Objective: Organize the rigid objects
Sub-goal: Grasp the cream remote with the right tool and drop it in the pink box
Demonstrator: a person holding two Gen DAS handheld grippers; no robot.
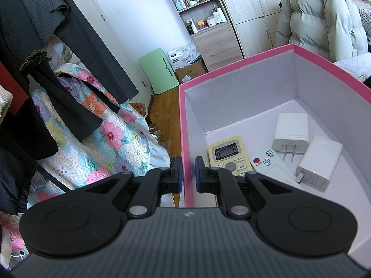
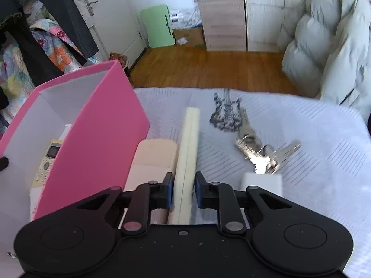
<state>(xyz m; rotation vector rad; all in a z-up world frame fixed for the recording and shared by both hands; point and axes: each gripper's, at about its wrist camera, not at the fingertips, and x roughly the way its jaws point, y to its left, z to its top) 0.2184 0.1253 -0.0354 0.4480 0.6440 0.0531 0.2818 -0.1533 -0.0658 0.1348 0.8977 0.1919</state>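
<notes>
Pink box (image 1: 234, 78) sits on the pale bedspread (image 2: 301, 139); left gripper (image 1: 189, 173) is clamped on its side wall. Inside: cream remote (image 1: 228, 154), white remote (image 1: 266, 162) and two white chargers (image 1: 292, 132), lying close together on the floor. Right gripper (image 2: 184, 186) is pinched on a long cream remote (image 2: 189, 153) held edge-up just beside the box. Keys (image 2: 259, 150) lie to its right.
</notes>
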